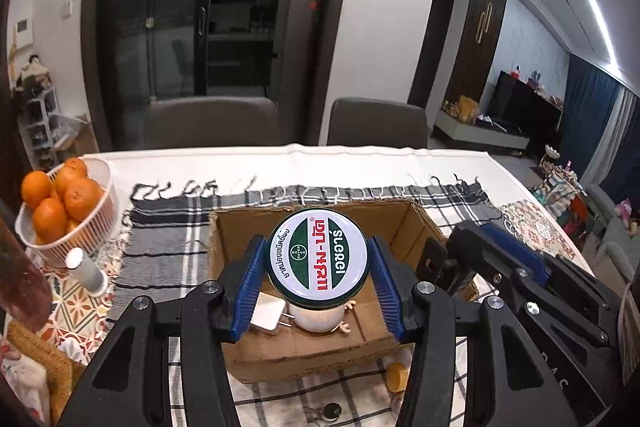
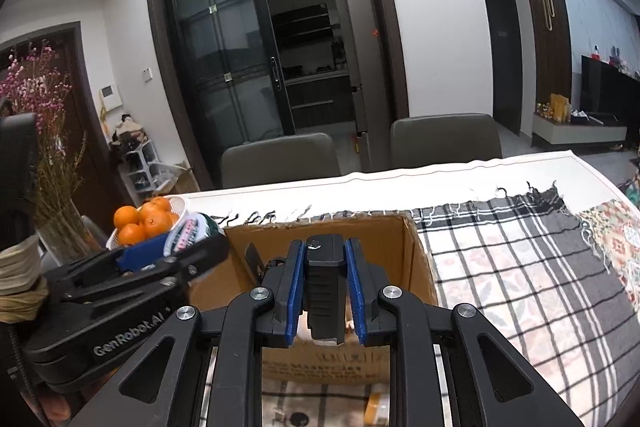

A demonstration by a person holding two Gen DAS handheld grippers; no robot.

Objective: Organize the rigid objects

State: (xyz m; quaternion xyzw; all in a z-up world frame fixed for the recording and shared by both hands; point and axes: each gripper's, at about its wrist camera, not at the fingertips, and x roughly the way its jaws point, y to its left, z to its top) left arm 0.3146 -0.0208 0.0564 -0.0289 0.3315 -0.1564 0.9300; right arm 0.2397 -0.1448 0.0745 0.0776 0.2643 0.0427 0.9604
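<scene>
The left gripper (image 1: 318,281) squeezes a round jar (image 1: 318,259) with a shiny green, white and red lid, held over the brown cardboard box (image 1: 420,227). The right gripper (image 2: 323,291) squeezes a black, blocky plastic thing (image 2: 324,279) above the same box. Only the left view shows the box floor, where a flat white plug (image 1: 267,315) lies at 7 o'clock from the jar. A white basket (image 1: 102,187) of bumpy oranges sits at 10 o'clock. At 3 o'clock from the box, the soft checked cloth (image 2: 520,267) lies flat and bare.
</scene>
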